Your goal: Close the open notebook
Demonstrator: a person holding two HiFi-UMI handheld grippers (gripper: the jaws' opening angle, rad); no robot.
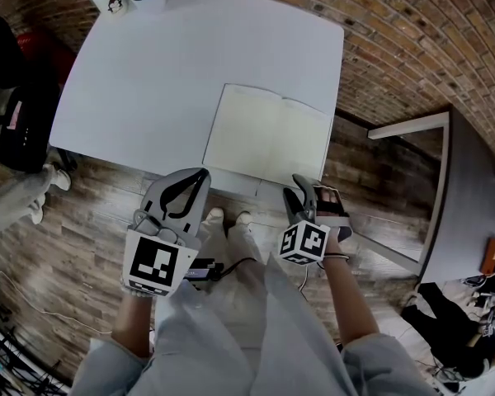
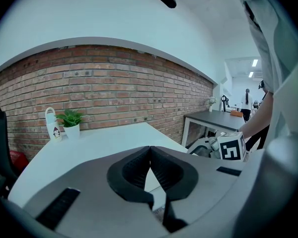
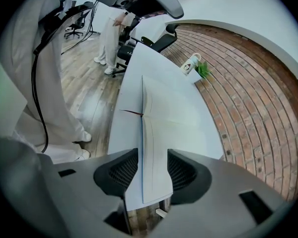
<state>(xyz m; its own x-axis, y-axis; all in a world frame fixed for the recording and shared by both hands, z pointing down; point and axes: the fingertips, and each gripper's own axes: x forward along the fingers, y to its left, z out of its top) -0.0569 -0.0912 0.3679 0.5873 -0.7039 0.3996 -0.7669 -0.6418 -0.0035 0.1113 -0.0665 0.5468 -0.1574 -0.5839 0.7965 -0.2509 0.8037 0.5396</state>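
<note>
Where the right gripper [image 1: 313, 196], jaws parted, covers one near corner of the notebook [image 1: 268, 143], the left gripper [image 1: 194, 178] is clenched, empty.

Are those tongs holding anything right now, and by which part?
Nothing is held. The left tongs are shut on nothing; the right tongs stand open, the near edge of the notebook showing between them, not pinched.
</note>
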